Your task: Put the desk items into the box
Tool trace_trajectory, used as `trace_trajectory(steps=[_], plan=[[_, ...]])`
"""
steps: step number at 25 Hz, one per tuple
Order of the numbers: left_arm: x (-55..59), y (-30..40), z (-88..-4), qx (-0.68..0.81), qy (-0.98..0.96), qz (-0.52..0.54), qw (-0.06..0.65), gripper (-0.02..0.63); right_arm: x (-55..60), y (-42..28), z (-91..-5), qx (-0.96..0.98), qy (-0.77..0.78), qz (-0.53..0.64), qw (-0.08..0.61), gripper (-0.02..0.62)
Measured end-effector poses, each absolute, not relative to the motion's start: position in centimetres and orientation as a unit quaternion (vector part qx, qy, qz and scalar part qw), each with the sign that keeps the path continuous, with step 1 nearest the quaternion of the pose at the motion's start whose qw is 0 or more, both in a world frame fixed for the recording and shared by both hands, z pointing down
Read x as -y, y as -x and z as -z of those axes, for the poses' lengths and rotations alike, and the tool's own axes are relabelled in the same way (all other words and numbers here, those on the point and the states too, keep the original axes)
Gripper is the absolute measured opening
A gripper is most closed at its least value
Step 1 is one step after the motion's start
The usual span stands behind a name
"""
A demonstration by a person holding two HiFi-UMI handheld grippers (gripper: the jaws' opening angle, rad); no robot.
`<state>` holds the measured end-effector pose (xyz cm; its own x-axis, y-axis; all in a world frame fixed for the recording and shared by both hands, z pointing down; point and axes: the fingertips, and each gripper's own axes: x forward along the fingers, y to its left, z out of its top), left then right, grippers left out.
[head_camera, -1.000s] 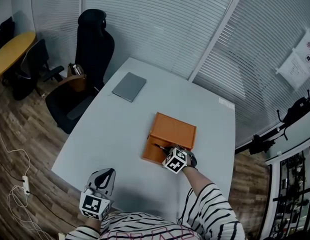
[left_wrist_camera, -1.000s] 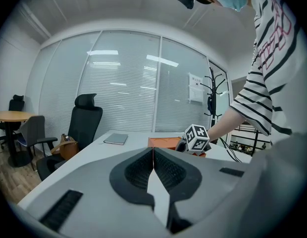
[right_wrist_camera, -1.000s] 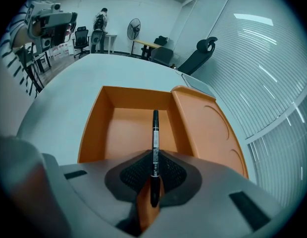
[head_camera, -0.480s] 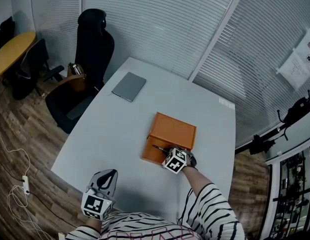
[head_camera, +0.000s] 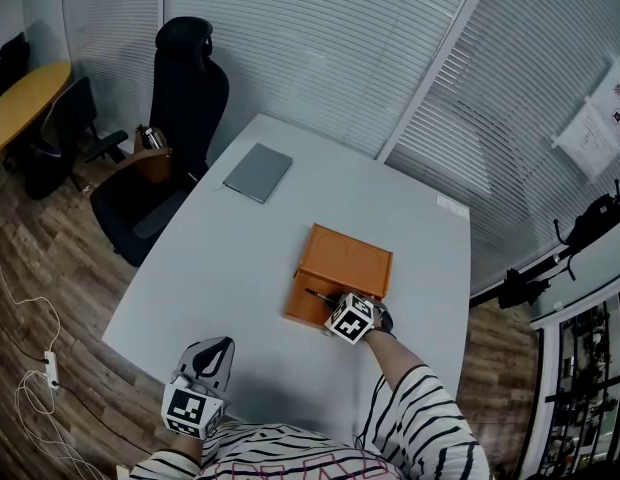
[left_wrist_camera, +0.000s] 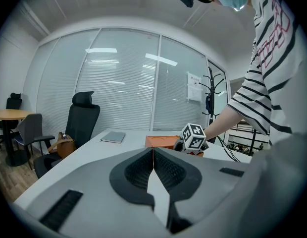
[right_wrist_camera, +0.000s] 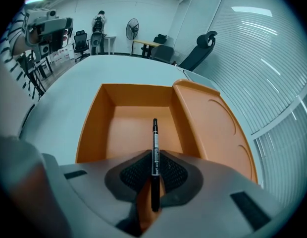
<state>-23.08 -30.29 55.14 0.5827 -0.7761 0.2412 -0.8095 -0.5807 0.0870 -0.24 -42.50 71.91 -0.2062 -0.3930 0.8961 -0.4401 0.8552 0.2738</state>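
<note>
An orange box [head_camera: 342, 273] lies on the white desk [head_camera: 230, 268], its open compartment [right_wrist_camera: 136, 128] beside a flat orange lid part [right_wrist_camera: 218, 133]. My right gripper [right_wrist_camera: 154, 170] is shut on a black pen [right_wrist_camera: 154, 152], whose tip pokes out over the open compartment. From the head view the right gripper [head_camera: 335, 306] sits at the box's near edge, with the pen [head_camera: 318, 294] over the box. Low at the desk's near edge my left gripper [head_camera: 212, 353] is shut and holds nothing. The left gripper view shows its jaws closed [left_wrist_camera: 153, 165], with the box [left_wrist_camera: 163, 141] beyond.
A grey notebook [head_camera: 258, 173] lies at the desk's far left. A black office chair [head_camera: 180, 108] stands by that corner, with a brown bag [head_camera: 150, 153] beside it. Blinds cover the glass walls behind the desk. Cables lie on the wood floor [head_camera: 40, 368].
Almost nothing differs; the right gripper with the pen holds its place at the box's near edge, and the left gripper stays at the desk's near edge.
</note>
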Motion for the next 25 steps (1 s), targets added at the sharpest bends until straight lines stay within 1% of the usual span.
trace_trajectory(steps=[7,10,14,20,25], plan=[[30.1,23.3,-55.1,0.447,-0.886,-0.087,0.093,0.021,42.5,0.3,-71.9,0.773,-0.272,-0.023,0.573,0.057],[30.0,23.4,-55.0,0.448,-0.885,-0.087,0.092,0.021,42.8,0.1,-71.6,0.772,-0.286,-0.025,0.567,0.088],[29.9,23.4,-54.8,0.451,-0.884,-0.088,0.089,0.021,43.1,0.0,-70.8,0.776,-0.301,-0.026,0.553,0.097],[29.6,23.7,-54.5,0.455,-0.882,-0.088,0.087,0.021,43.1,0.5,-69.4,0.784,-0.316,-0.01,0.535,0.097],[29.0,23.5,-54.2,0.457,-0.881,-0.086,0.084,0.021,42.8,0.8,-67.8,0.79,-0.335,0.008,0.513,0.08]])
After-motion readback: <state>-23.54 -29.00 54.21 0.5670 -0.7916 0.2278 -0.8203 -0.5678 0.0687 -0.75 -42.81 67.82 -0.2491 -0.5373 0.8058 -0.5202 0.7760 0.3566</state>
